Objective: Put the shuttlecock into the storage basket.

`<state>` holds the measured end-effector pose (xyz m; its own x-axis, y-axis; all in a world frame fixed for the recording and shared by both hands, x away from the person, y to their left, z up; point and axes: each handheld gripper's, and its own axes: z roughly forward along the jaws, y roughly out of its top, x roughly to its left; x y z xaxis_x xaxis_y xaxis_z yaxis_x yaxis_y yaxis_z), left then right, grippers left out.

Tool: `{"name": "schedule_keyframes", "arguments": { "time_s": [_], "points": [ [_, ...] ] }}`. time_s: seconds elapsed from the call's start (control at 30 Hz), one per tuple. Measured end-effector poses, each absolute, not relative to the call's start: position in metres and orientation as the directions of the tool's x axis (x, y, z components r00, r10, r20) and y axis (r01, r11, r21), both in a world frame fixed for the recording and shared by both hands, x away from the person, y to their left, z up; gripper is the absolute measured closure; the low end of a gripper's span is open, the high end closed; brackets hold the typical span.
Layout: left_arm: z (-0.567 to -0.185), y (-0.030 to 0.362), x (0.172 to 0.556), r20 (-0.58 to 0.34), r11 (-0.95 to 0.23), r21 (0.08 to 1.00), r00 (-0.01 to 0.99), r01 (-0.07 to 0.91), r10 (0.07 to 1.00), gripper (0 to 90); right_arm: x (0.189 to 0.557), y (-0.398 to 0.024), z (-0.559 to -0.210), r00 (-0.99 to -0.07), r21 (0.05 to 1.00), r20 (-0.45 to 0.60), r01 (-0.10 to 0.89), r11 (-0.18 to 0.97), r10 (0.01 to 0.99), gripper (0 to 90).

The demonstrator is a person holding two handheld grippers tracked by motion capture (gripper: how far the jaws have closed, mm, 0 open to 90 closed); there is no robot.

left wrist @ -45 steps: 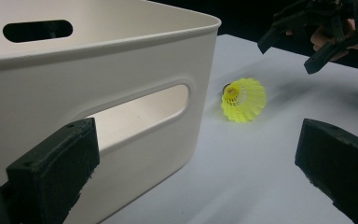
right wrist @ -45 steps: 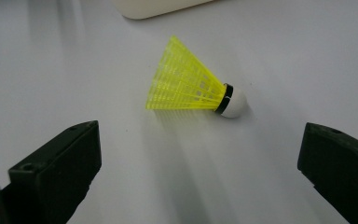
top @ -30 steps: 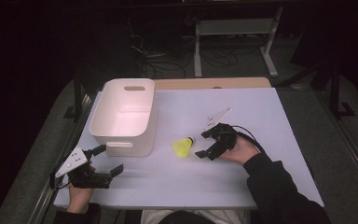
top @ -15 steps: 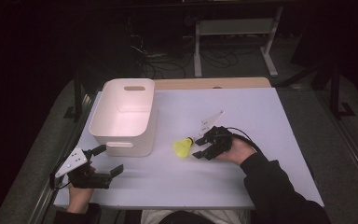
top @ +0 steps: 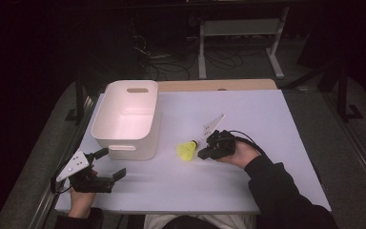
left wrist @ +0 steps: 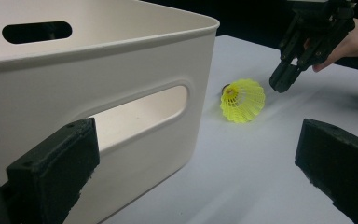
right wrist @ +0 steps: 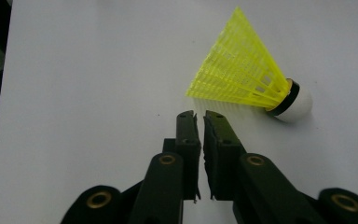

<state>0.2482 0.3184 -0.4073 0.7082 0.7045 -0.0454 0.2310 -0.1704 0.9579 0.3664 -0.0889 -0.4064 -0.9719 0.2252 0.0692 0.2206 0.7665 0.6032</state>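
The white surface [top: 248, 191] carries an empty white bin [top: 126, 119] at its left side and a yellow shuttlecock [top: 187, 150] lying on its side just right of the bin. The left gripper [top: 106, 164] rests near the surface's front-left corner, jaws wide apart and aimed at the bin's handle wall, well apart from the shuttlecock. The right gripper [top: 201, 153] sits just beside the shuttlecock's skirt, jaws nearly together with a thin gap, tips close to the skirt's open rim but clamping nothing.
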Motion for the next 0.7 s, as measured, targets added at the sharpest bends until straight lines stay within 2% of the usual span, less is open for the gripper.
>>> {"name": "schedule_keyframes", "arguments": {
  "time_s": [0.1, 0.7],
  "points": [
    [-0.407, 0.318, 0.248, -0.045, -0.170, 0.958, 0.708, 0.231, 0.704, 0.0, 0.368, -0.086, -0.407, -0.972, 0.597, 0.076, 0.223, 0.771, 0.222, 88.5],
    [-0.407, 0.318, 0.248, -0.045, -0.171, 0.958, 0.709, 0.230, 0.704, 0.0, 0.377, -0.071, -0.416, -0.969, 0.540, 0.104, 0.243, 0.806, 0.222, 89.0]
  ]
}}
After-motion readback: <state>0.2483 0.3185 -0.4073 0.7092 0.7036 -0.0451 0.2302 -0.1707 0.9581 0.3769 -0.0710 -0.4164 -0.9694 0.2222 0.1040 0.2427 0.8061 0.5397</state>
